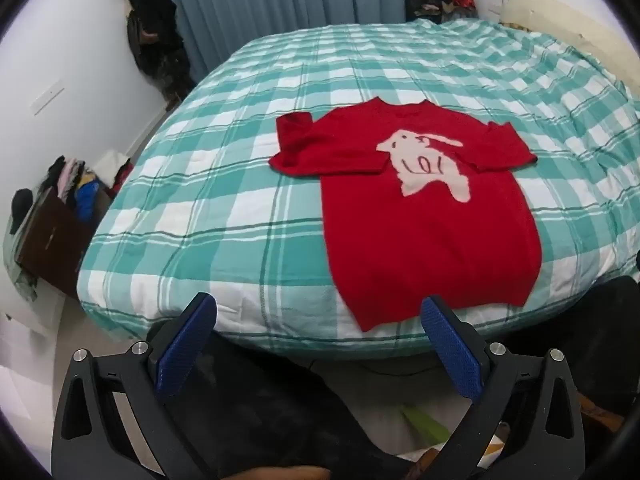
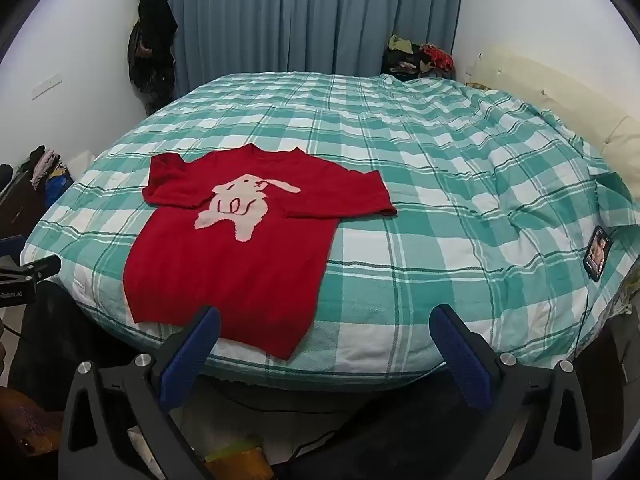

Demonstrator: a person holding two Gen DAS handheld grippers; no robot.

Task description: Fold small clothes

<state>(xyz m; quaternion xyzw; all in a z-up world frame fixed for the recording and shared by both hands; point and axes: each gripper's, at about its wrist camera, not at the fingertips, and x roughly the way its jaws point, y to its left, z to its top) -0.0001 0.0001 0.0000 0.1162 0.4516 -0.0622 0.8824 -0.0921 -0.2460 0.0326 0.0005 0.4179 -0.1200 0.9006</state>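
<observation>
A small red sweater [image 1: 432,232] with a pale pink animal on its chest lies flat on the green-and-white checked bed [image 1: 224,208], hem toward me, both sleeves folded in across the chest. It also shows in the right wrist view [image 2: 228,264]. My left gripper [image 1: 318,308] is open and empty, held just off the bed's near edge, below the sweater's hem. My right gripper [image 2: 324,320] is open and empty at the near edge, its left finger [image 2: 200,336] in front of the hem.
A phone [image 2: 598,254] lies on the bed [image 2: 440,200] at the far right. Clothes piles [image 2: 420,58] sit beyond the far edge by the blue curtain. A dark cabinet with clothes [image 1: 52,216] stands left of the bed. The left gripper's edge [image 2: 24,276] shows at left.
</observation>
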